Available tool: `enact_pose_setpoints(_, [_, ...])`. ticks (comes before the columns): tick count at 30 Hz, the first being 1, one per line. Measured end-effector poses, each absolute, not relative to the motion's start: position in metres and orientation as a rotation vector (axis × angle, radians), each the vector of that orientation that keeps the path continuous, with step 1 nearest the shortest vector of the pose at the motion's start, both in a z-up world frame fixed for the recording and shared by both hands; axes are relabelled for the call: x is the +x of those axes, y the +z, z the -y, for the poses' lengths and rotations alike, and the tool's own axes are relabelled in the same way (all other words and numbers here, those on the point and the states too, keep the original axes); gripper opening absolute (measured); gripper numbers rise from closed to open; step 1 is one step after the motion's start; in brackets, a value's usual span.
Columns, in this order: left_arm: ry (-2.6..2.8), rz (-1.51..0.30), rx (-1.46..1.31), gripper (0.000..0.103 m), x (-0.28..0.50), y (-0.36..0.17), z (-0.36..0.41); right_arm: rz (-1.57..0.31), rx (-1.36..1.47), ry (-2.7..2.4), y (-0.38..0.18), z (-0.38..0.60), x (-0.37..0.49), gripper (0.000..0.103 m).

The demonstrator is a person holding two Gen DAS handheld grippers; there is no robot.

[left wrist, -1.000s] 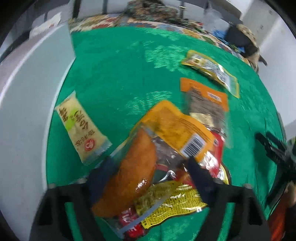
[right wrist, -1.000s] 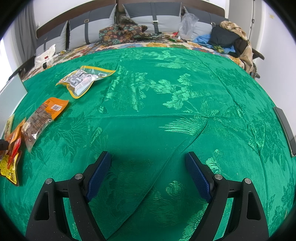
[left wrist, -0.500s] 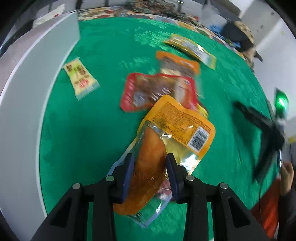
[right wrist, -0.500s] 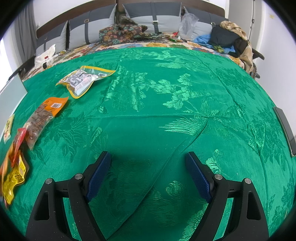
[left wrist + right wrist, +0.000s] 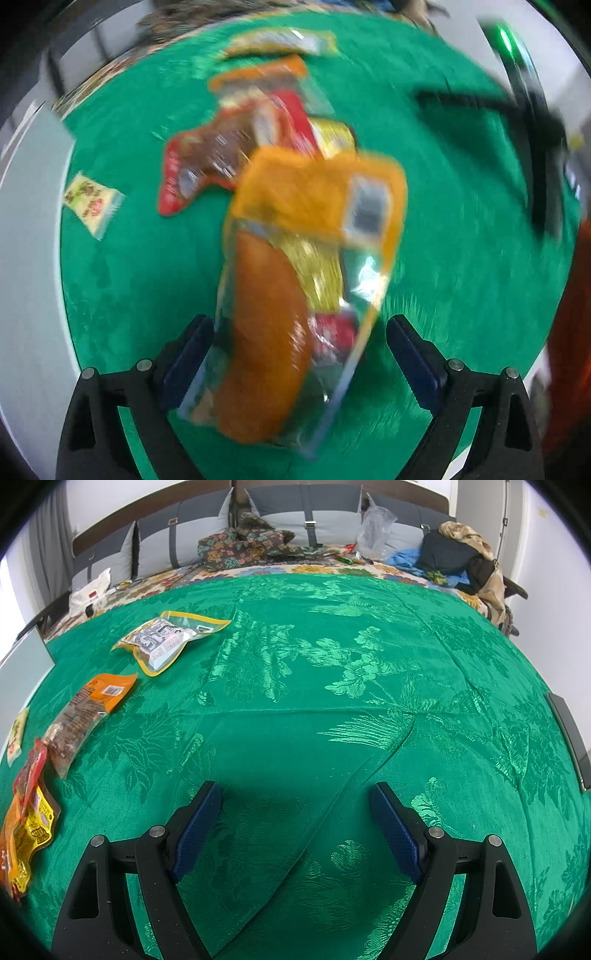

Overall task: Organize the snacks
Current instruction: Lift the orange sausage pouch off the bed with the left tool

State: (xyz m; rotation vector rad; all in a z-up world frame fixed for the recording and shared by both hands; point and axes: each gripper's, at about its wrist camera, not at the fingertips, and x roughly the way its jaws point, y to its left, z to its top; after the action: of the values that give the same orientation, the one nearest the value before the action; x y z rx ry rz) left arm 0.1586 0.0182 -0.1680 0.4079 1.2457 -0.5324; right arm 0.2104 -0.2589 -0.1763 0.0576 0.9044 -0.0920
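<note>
A green brocade cloth [image 5: 332, 709] with a woven flower pattern covered the bed, creased diagonally near the middle. At twelve o'clock stood a headboard with grey cushions [image 5: 177, 546]; a patterned garment [image 5: 240, 546] lay before them, and a heap of clothes [image 5: 461, 561] at two o'clock. A pale panel [image 5: 22, 675] bordered the cloth at nine o'clock.

The left gripper [image 5: 295, 354] had just been opening and its jaws stood wide, pads clear of the orange pack [image 5: 295, 266] lying between them. That view was blurred. The pack had an orange top with a barcode label and a clear lower part showing a golden-brown piece. It overlapped a red pack [image 5: 207, 162] and a yellow pack [image 5: 332, 136] at twelve o'clock. A small pale sachet [image 5: 92, 199] lay apart at ten o'clock.

The right gripper [image 5: 295, 827] hung spread over bare cloth, nothing between its jaws. From it, a yellow-edged pack [image 5: 166, 642] lay at eleven o'clock and a brown-filled pack [image 5: 88, 712] at ten.
</note>
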Motion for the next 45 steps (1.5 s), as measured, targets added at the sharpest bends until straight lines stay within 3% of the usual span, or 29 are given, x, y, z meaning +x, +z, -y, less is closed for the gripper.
enact_pose_setpoints(2, [-0.518, -1.215, 0.417, 0.083, 0.149, -0.165, -0.024, -0.904, 0.058, -0.092, -0.176, 0.259, 0.210, 0.086])
enact_pose_setpoints(3, [-0.499, -1.201, 0.399, 0.064, 0.147, -0.162, -0.028, -0.904, 0.058, -0.092, -0.176, 0.259, 0.210, 0.086])
enact_pose_setpoints(4, [-0.495, -1.196, 0.363, 0.056, 0.146, -0.157, -0.034, -0.904, 0.058, -0.092, -0.176, 0.258, 0.210, 0.086])
enact_pose_setpoints(5, [-0.498, -1.180, 0.288, 0.054, 0.145, -0.150, -0.044, -0.904, 0.058, -0.092, -0.176, 0.259, 0.210, 0.086])
enact_pose_setpoints(7, [-0.456, -1.164, 0.230, 0.040, 0.143, -0.145, -0.055, -0.904, 0.058, -0.092, -0.176, 0.259, 0.210, 0.086])
enact_pose_setpoints(12, [-0.306, -1.146, -0.017, 0.032, 0.136, -0.138, -0.091, -0.904, 0.058, -0.092, -0.176, 0.258, 0.210, 0.086])
enact_pose_setpoints(13, [-0.281, -1.142, -0.040, 0.023, 0.131, -0.139, -0.096, -0.904, 0.058, -0.092, -0.176, 0.258, 0.209, 0.086])
enact_pose_setpoints(36, [-0.234, -1.145, 0.032, 0.026, 0.118, -0.147, -0.077, -0.904, 0.057, -0.092, -0.176, 0.259, 0.210, 0.086])
enact_pose_setpoints(39, [-0.222, -1.168, 0.059, 0.035, 0.119, -0.155, -0.072, -0.904, 0.057, -0.092, -0.177, 0.259, 0.210, 0.086])
enact_pose_setpoints(43, [-0.216, -1.159, 0.103, 0.056, 0.120, -0.161, -0.064, -0.903, 0.057, -0.092, -0.177, 0.259, 0.210, 0.086])
enact_pose_setpoints(45, [-0.210, -1.156, 0.118, 0.059, 0.123, -0.163, -0.060, -0.903, 0.057, -0.092, -0.177, 0.259, 0.210, 0.086])
